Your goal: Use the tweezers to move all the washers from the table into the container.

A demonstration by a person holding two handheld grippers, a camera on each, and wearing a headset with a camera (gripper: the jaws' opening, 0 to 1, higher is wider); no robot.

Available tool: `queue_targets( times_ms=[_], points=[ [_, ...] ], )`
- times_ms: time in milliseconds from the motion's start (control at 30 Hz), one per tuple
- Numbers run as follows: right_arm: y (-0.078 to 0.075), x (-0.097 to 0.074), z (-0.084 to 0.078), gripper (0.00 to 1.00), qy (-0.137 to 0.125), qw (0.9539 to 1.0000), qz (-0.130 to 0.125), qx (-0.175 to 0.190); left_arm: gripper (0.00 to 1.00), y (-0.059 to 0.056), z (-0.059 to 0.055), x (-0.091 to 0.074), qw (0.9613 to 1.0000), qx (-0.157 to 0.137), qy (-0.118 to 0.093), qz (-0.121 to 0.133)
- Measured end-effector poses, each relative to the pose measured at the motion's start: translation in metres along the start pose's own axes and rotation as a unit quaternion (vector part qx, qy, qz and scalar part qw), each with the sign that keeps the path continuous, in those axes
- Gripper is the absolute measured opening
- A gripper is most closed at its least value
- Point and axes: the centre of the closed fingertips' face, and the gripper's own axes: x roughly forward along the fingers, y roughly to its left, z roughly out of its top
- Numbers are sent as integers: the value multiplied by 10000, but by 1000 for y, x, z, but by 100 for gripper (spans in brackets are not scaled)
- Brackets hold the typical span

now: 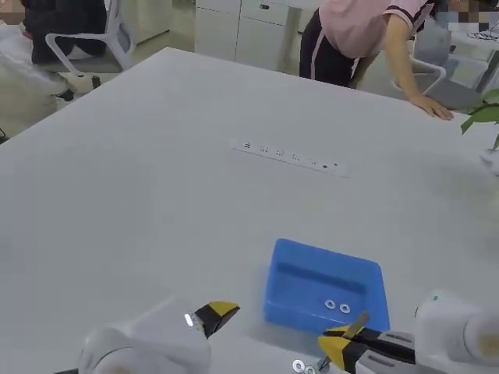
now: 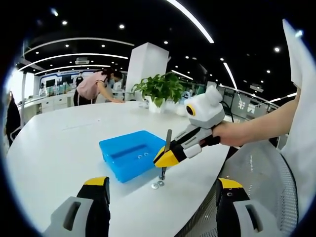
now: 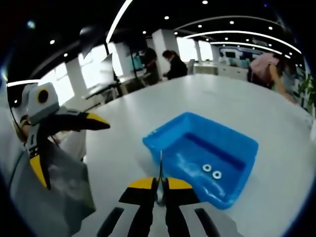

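With my left claw [image 2: 162, 184] spread apart, I am gripping the slim metal tweezers [image 3: 160, 170] in my right claw [image 3: 159, 191] and aiming their tips to straddle one rim of the small silver washers [image 2: 157, 185] on the white counter [image 1: 156, 195] beside the blue plastic container [image 1: 323, 251].

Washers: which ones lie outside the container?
The two washers on the table beside the tweezers tip; the other two lie inside the blue container.
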Motion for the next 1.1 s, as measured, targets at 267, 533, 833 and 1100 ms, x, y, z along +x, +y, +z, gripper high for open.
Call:
queue_targets(
  times_ms=[267, 533, 833, 1100],
  points=[
    [7, 2, -3, 3, 202, 9979, 87, -606, 90, 0, -1, 0, 10000, 27, 23, -11],
    [5, -6, 13, 3, 4, 9995, 101, -302, 90, 0, -1, 0, 10000, 67, 45, 17],
    [5, -27, 66, 3, -406, 9987, 243, -174, 89, 0, -1, 0, 9999, 110, 48, 3],
    [-18, -15, 92, 3, -469, 9984, 113, -308, 89, 0, 1, 0, 10000, 78, -6, 9]
  ],
)
